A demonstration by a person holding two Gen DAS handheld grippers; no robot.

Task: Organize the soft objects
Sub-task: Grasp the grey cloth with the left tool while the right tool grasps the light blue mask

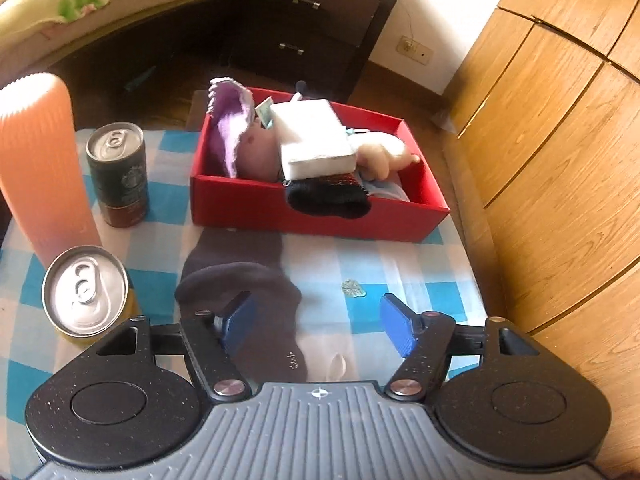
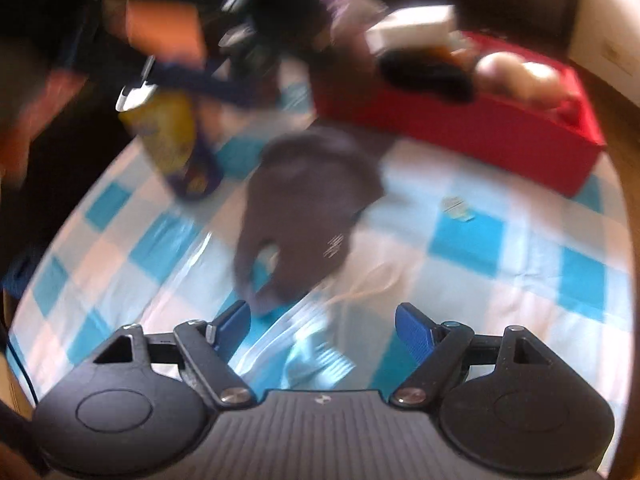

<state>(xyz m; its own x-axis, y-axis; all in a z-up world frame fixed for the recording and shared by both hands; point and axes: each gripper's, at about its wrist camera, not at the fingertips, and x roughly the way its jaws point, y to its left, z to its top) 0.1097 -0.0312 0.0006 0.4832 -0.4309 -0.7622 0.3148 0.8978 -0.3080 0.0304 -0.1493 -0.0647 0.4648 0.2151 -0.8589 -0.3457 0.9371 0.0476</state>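
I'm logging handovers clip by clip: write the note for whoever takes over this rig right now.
Left gripper: open, holding nothing, low over the dark sock, one finger over the cloth.
Right gripper: open, empty, above the checked tablecloth; its view is blurred.
Done: the red box already holds a purple knit piece, a white sponge, a cream plush toy and a black knit item hanging over its front wall.
Left: the dark sock lies on the cloth in front of the box; it probably goes in next.
The two cans and the orange bottle are not soft; leave them.
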